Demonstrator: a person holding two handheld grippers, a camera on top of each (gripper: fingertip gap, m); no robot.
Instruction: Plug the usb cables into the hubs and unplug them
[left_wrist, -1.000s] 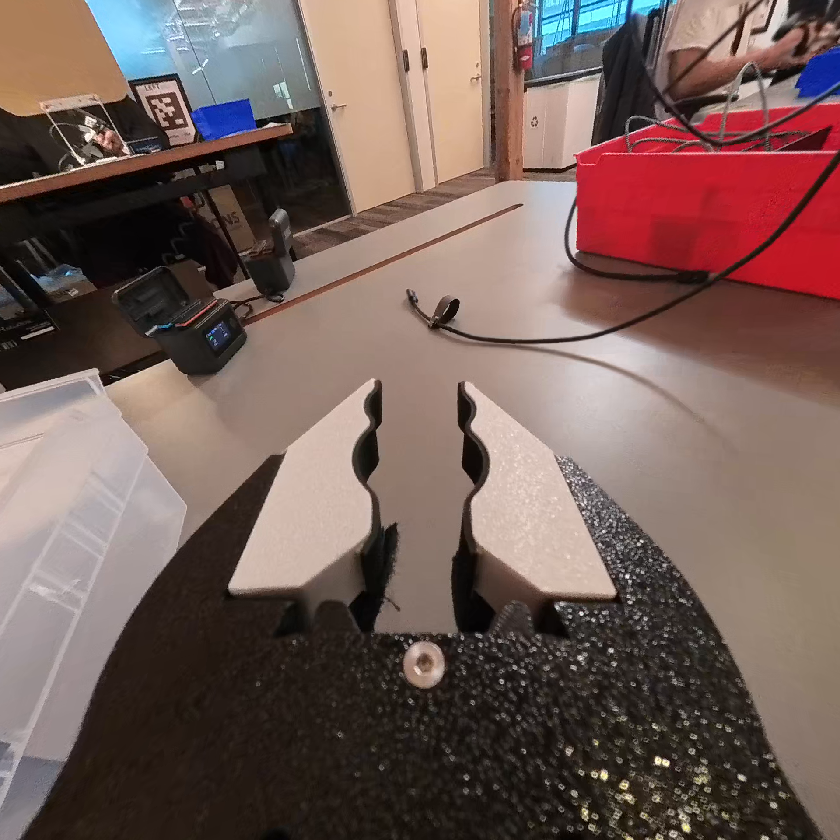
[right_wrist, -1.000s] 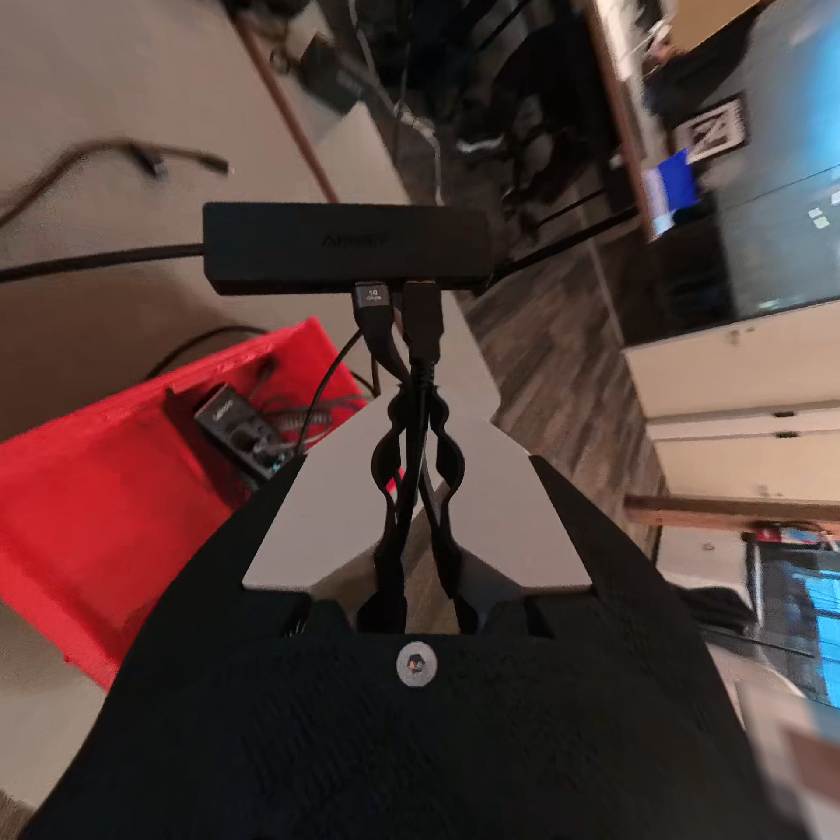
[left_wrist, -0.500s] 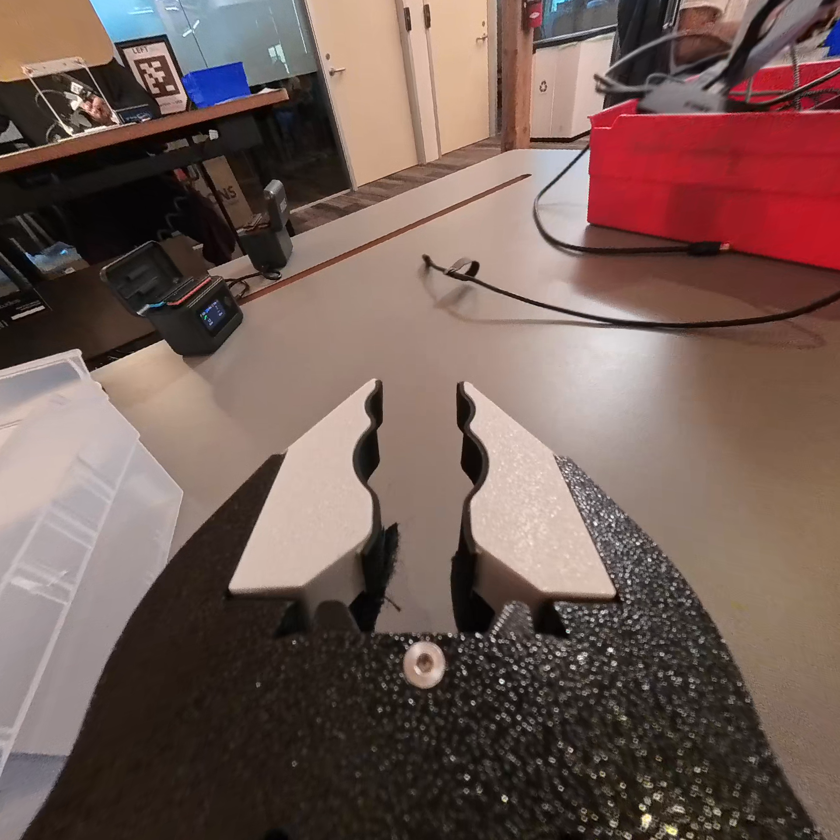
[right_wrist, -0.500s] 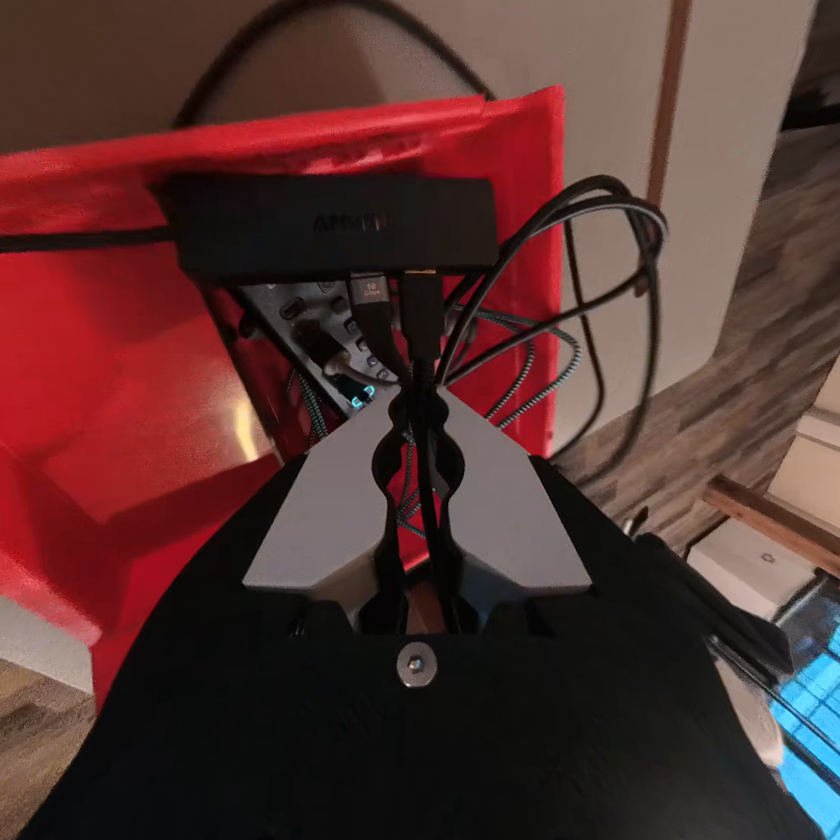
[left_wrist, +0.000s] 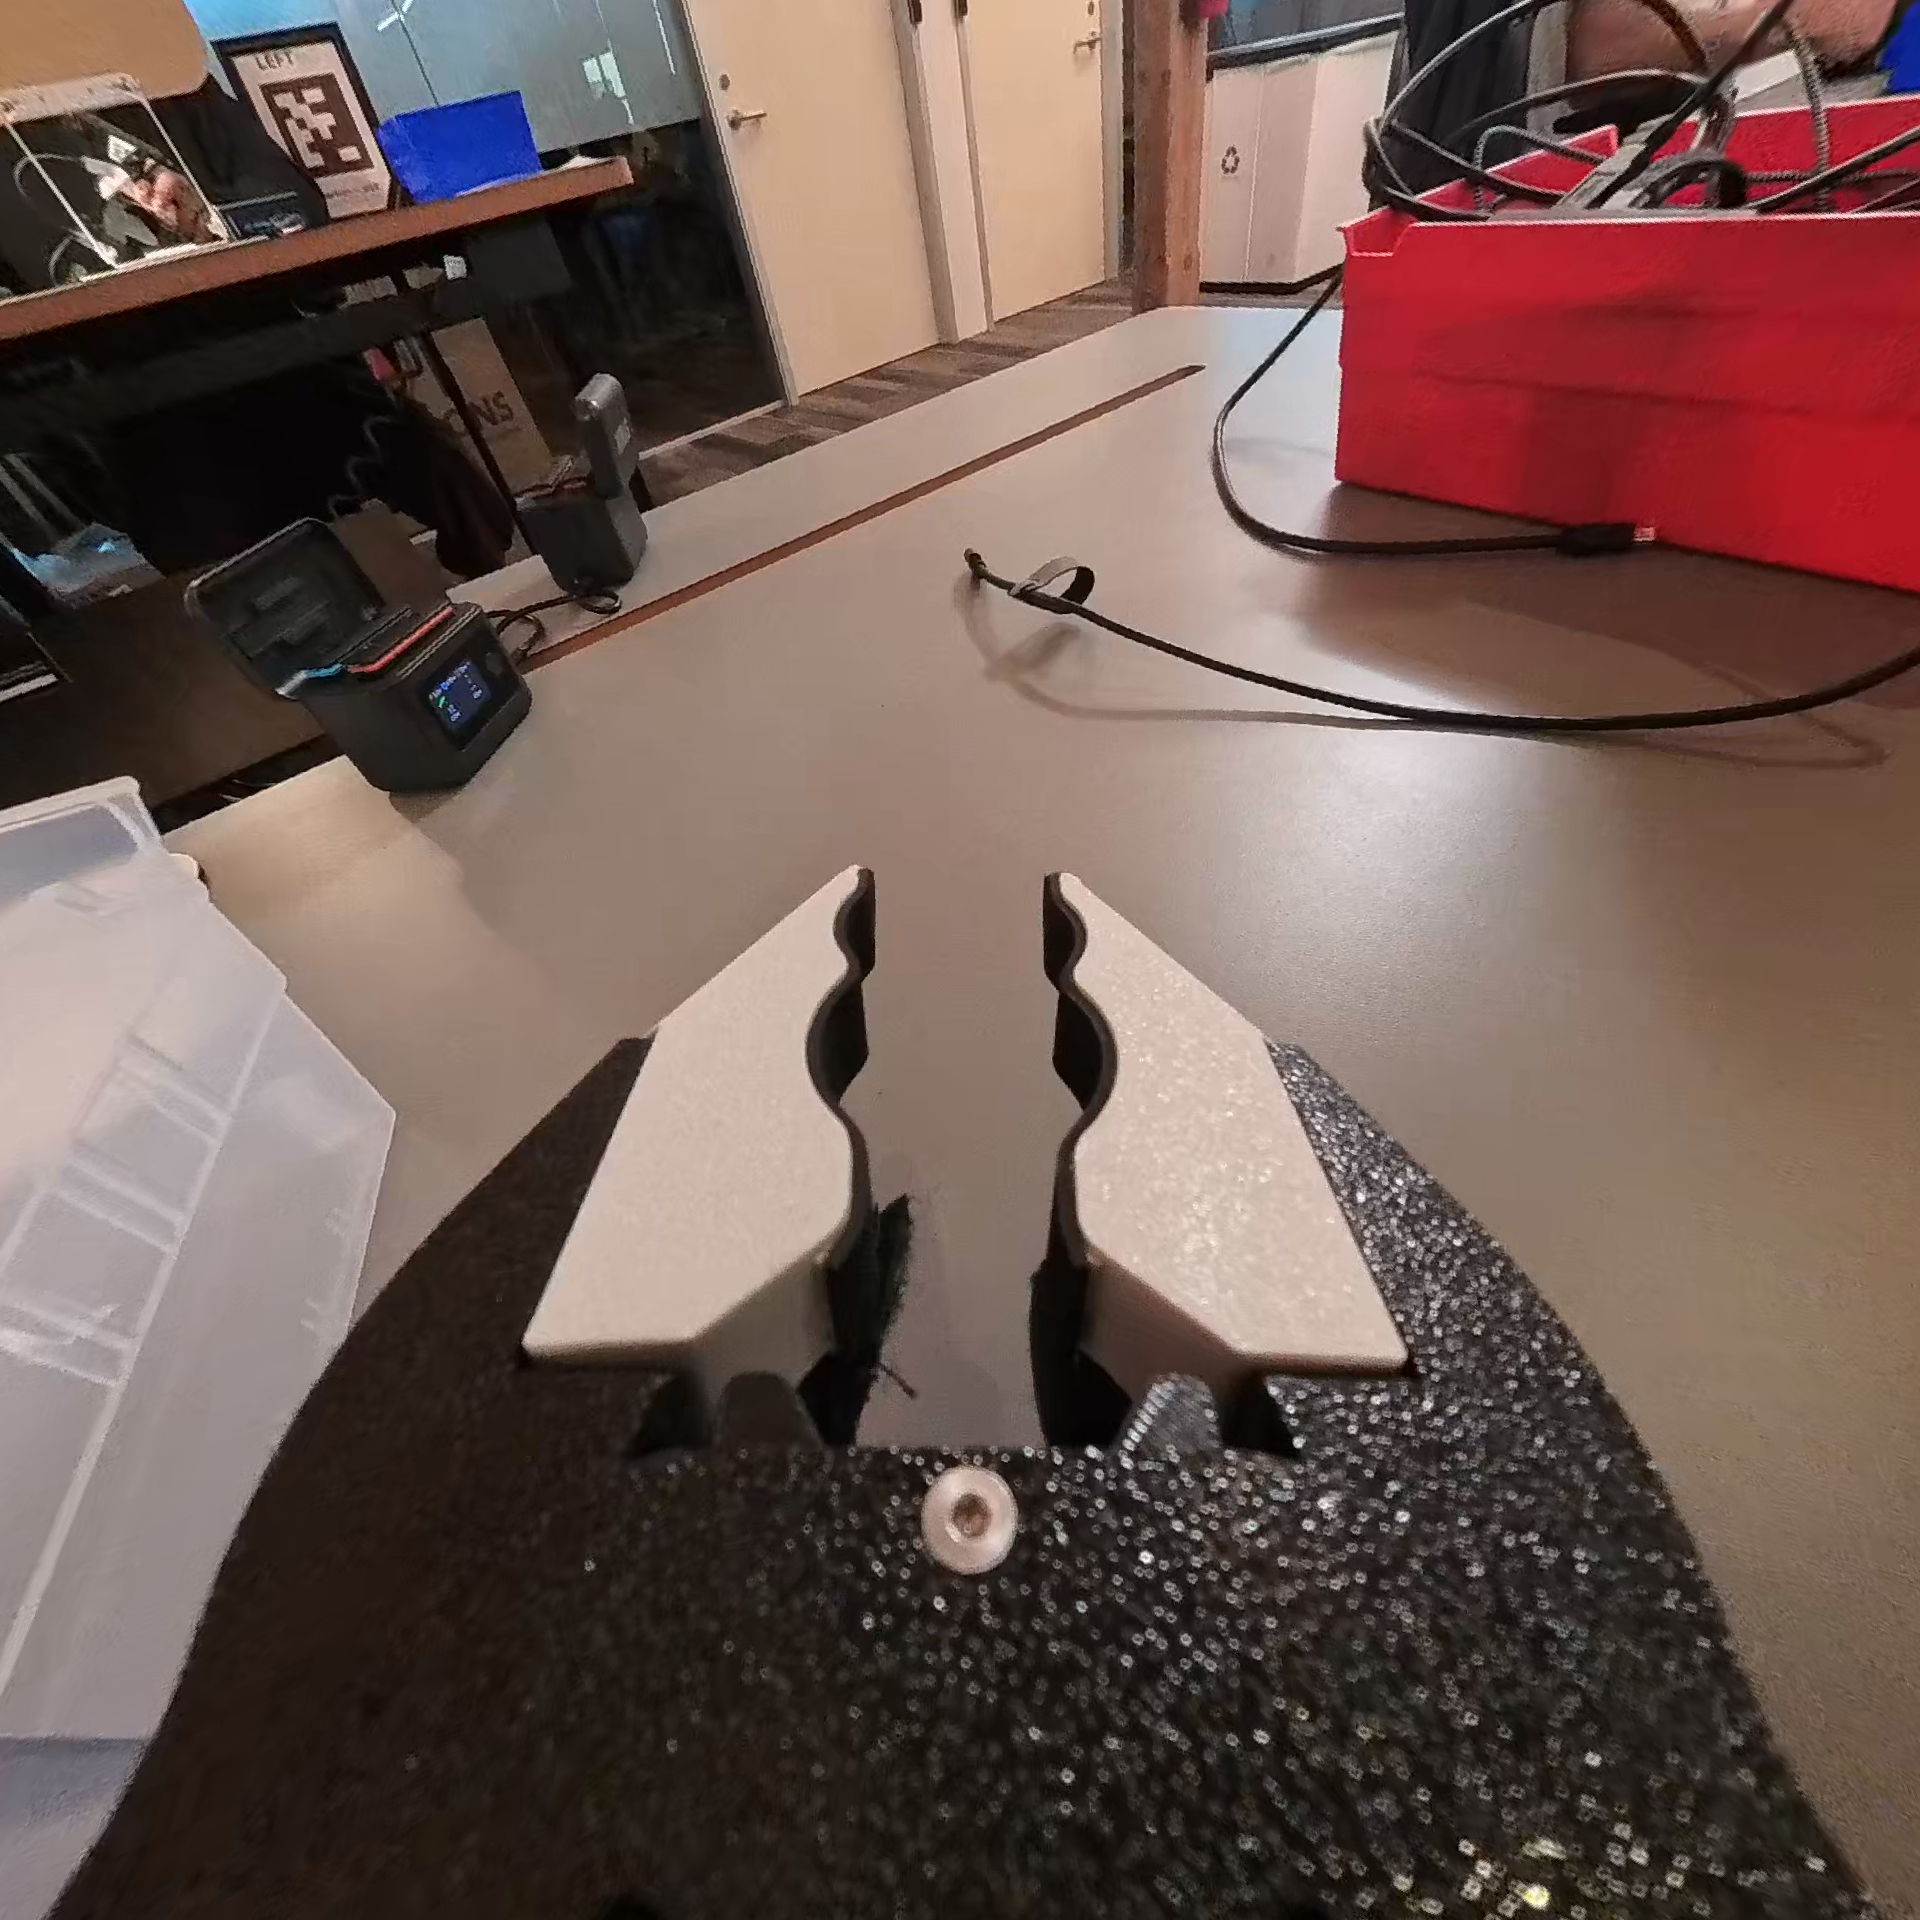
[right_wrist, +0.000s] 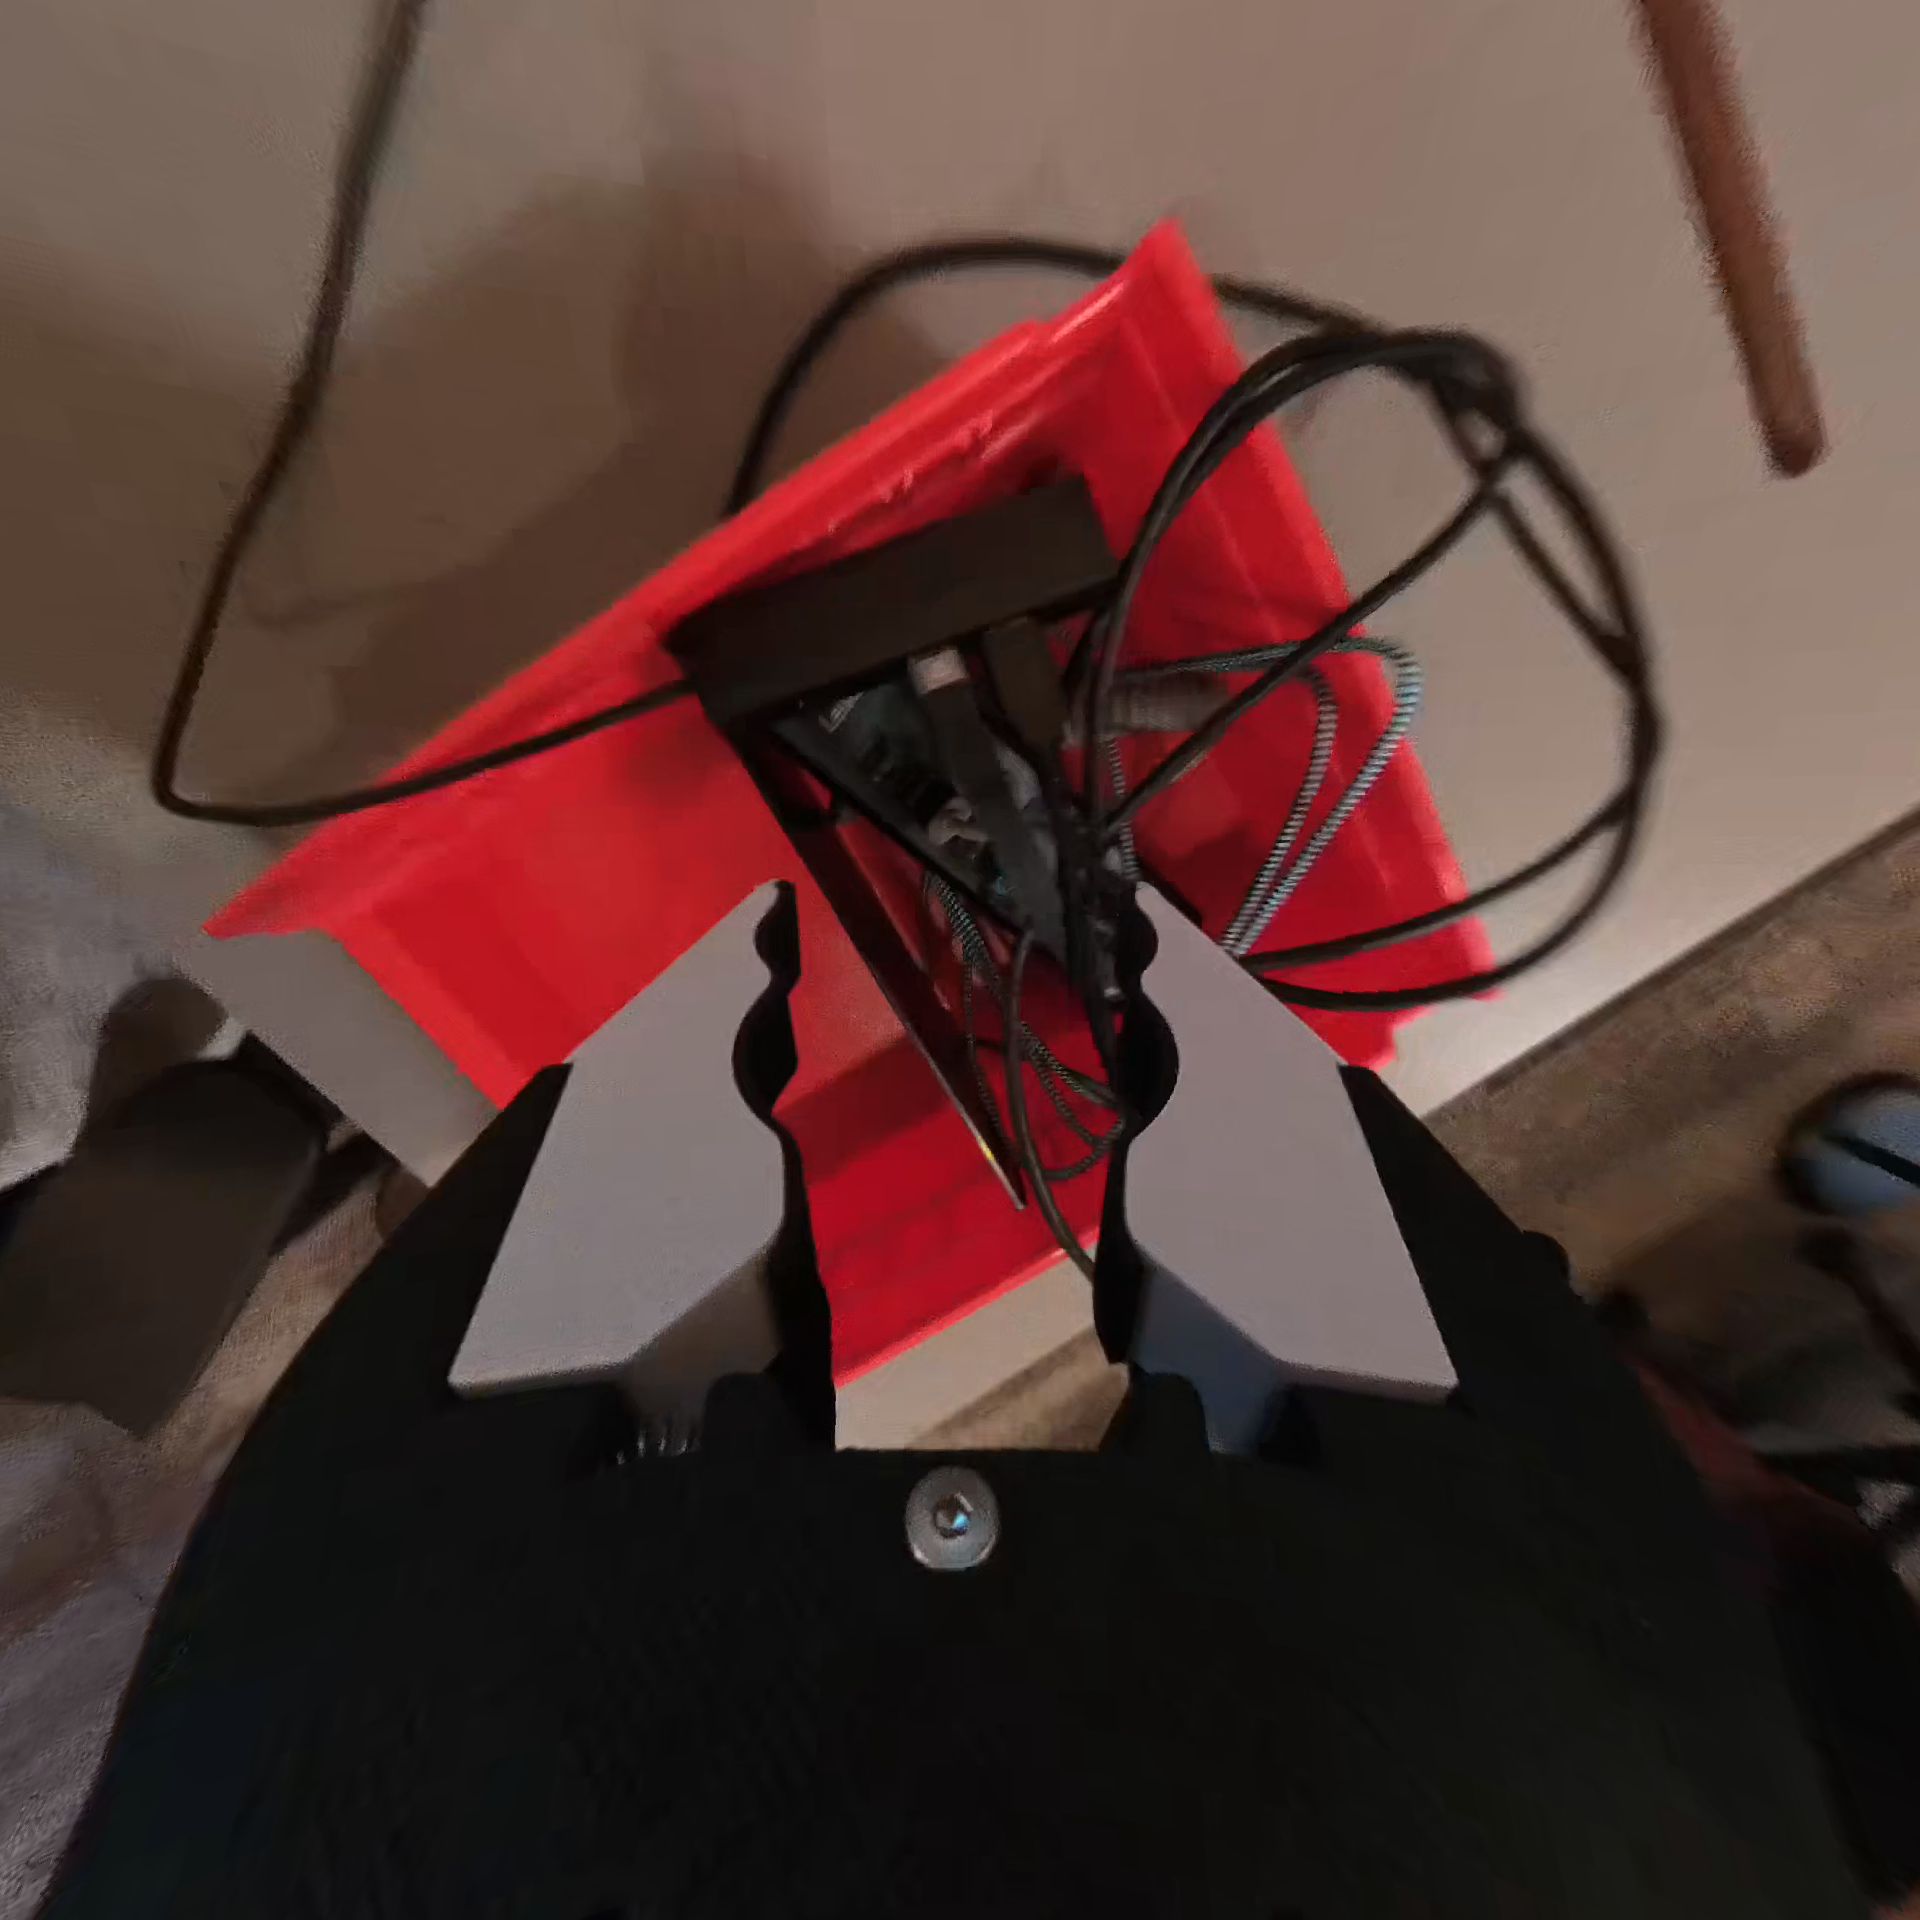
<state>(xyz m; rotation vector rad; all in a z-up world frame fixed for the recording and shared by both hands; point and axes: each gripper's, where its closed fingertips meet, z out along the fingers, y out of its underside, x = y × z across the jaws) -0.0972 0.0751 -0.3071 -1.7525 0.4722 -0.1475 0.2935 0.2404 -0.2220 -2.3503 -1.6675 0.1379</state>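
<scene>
My right gripper (right_wrist: 964, 899) is open and empty, looking down from above a red bin (right_wrist: 582, 894). A black USB hub (right_wrist: 904, 603) lies tilted in the bin with two cable plugs (right_wrist: 1023, 665) still in its ports. Black cables (right_wrist: 1538, 582) and a braided cable (right_wrist: 1371, 717) loop over the bin's edge. A second dark hub (right_wrist: 914, 769) shows under it. My left gripper (left_wrist: 956, 883) is open and empty, low over the grey table (left_wrist: 1351, 987). The red bin (left_wrist: 1621, 416) stands at its far right.
A black cable with a strap (left_wrist: 1049, 582) runs across the table from the bin. A black charging case (left_wrist: 416, 686) and a dark device (left_wrist: 603, 499) stand at the far left edge. A clear plastic box (left_wrist: 135, 1143) lies close on the left. The left gripper's tips are roughly 45 cm from the right gripper's. The right tips stand about 9 cm off the black USB hub (right_wrist: 904, 603).
My right gripper carried the hub by its cables over the red bin, then opened and let them go; the hub now lies in the bin. My left gripper has barely moved.
</scene>
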